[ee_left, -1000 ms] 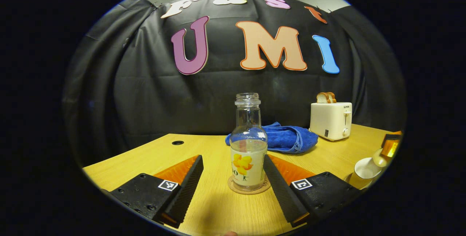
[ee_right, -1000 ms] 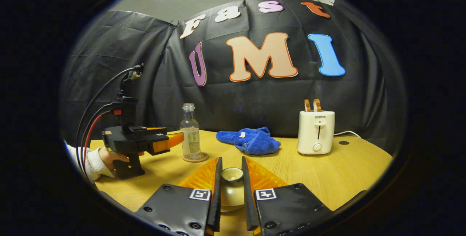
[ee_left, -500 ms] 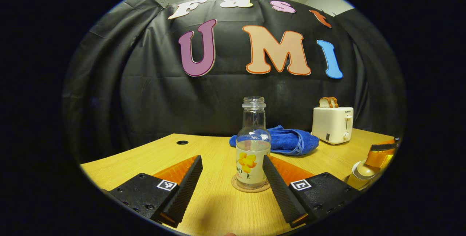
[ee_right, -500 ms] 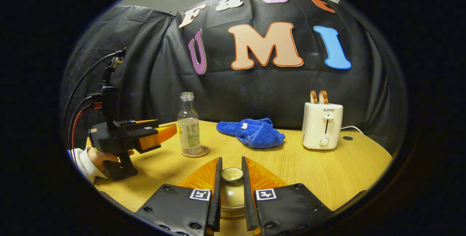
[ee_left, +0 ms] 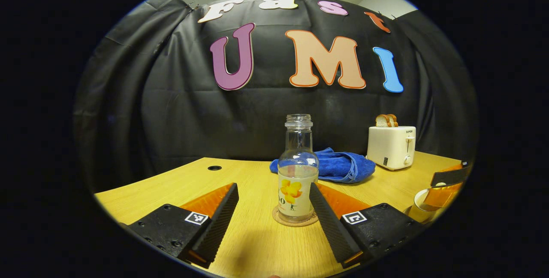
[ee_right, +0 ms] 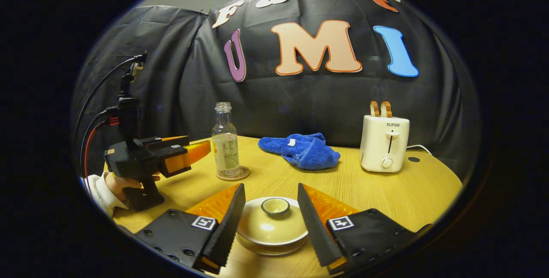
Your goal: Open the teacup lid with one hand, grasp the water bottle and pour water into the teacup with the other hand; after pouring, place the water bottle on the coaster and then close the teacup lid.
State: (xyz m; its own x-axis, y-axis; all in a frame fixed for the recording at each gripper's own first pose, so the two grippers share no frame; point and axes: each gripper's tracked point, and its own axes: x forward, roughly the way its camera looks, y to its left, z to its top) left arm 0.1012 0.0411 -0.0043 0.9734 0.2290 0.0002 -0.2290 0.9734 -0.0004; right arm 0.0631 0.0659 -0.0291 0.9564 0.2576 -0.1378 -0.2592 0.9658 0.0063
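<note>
A clear water bottle (ee_left: 298, 170) with a flower label, part full and uncapped, stands upright on a round coaster (ee_left: 295, 220). My left gripper (ee_left: 273, 190) is open, and its fingers spread to either side of the bottle without pressing it. In the right gripper view the left gripper (ee_right: 205, 147) ends just short of the bottle (ee_right: 226, 145). A cream lid (ee_right: 271, 225) with a ring knob rests on the teacup. My right gripper (ee_right: 270, 188) is open, its fingers standing apart on both sides of the lid. The teacup (ee_left: 418, 210) shows at the far right of the left gripper view.
A blue cloth (ee_right: 302, 151) lies behind the teacup, and a white toaster (ee_right: 384, 143) holding bread slices stands at the back right. A hand in a white sleeve (ee_right: 109, 188) holds the left gripper. The wooden table (ee_right: 386, 196) has cable holes near its back edge.
My right gripper has opened and let go of the lid's knob, and the lid now lies on the teacup. The left gripper has drawn back slightly from the bottle and stays open.
</note>
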